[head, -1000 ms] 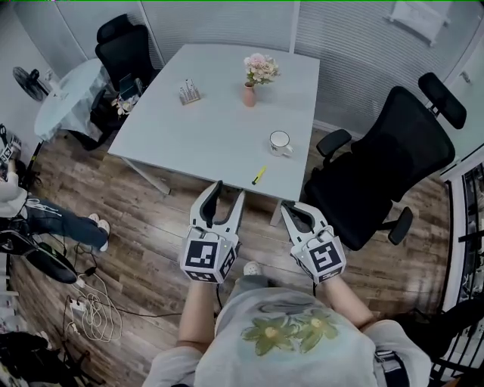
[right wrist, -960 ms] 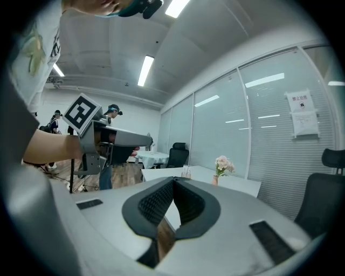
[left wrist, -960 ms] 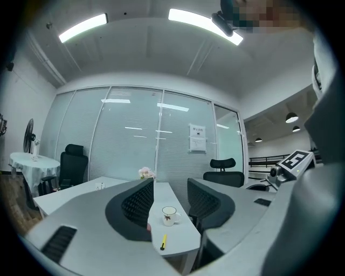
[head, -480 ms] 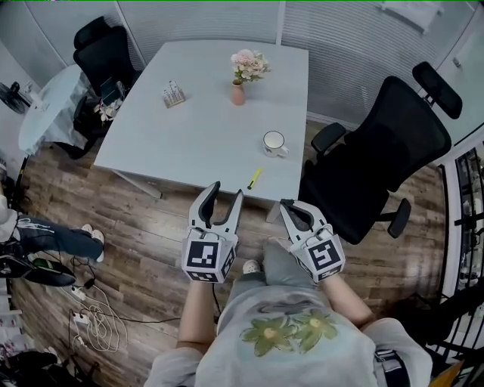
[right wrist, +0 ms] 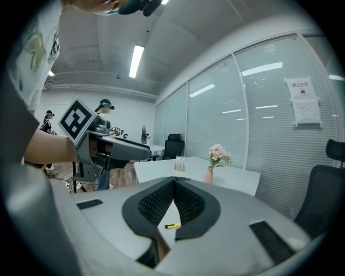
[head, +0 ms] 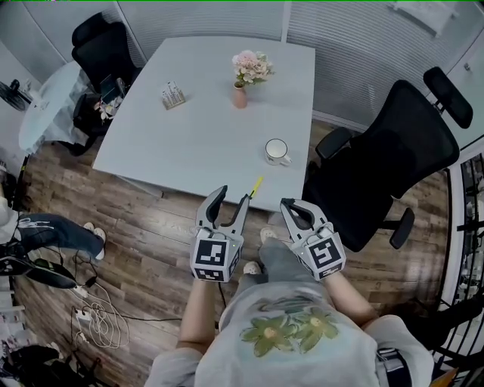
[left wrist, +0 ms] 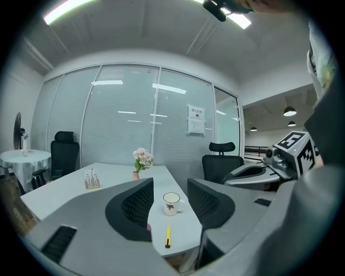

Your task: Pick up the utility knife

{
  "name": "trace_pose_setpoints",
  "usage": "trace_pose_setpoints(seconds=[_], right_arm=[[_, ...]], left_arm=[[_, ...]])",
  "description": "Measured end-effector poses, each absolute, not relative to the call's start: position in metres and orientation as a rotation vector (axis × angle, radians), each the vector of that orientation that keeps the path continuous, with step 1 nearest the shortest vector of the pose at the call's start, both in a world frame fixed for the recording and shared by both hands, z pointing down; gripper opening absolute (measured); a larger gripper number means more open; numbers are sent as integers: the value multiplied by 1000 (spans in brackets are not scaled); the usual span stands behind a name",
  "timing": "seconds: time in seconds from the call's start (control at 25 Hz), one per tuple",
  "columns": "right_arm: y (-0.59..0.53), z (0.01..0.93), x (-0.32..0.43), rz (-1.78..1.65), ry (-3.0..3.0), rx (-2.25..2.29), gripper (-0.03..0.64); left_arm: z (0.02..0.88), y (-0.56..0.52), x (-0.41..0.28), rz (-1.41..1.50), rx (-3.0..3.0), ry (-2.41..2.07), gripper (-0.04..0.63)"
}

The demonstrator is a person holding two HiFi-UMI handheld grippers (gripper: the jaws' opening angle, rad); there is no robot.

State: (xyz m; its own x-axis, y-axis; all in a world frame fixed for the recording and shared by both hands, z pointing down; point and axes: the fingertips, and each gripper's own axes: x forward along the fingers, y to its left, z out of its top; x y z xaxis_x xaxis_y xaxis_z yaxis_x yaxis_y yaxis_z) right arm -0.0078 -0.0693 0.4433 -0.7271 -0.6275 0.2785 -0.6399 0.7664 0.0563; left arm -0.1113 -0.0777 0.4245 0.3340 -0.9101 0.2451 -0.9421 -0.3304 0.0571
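Right gripper view: knife (right wrist: 173, 226) partly hidden

Bright, even, cool light falls on the pale grey rectangular table (head: 189, 143); shadows beside it are faint and soft. Above the table, long white ceiling strip lights (left wrist: 70, 11) glare. Both gripper views bulge and blacken at their rims, and the grey left gripper (left wrist: 170, 188) looks soft-focused.

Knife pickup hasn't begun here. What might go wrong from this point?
The utility knife lies right at the table's near edge; a nudge from the open left gripper might push it off onto the floor.
The cup stands just beyond the utility knife, so an overshoot may knock it.
The right gripper is shut and would need opening before any grasp.
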Motion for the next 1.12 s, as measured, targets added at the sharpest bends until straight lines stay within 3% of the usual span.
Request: trace_pose_setpoints(seconds=[1.12], right_arm=[[-138, 497, -7, 157, -2637, 857, 2]], left_arm=[[565, -131, -74, 593, 2238, -1491, 199]])
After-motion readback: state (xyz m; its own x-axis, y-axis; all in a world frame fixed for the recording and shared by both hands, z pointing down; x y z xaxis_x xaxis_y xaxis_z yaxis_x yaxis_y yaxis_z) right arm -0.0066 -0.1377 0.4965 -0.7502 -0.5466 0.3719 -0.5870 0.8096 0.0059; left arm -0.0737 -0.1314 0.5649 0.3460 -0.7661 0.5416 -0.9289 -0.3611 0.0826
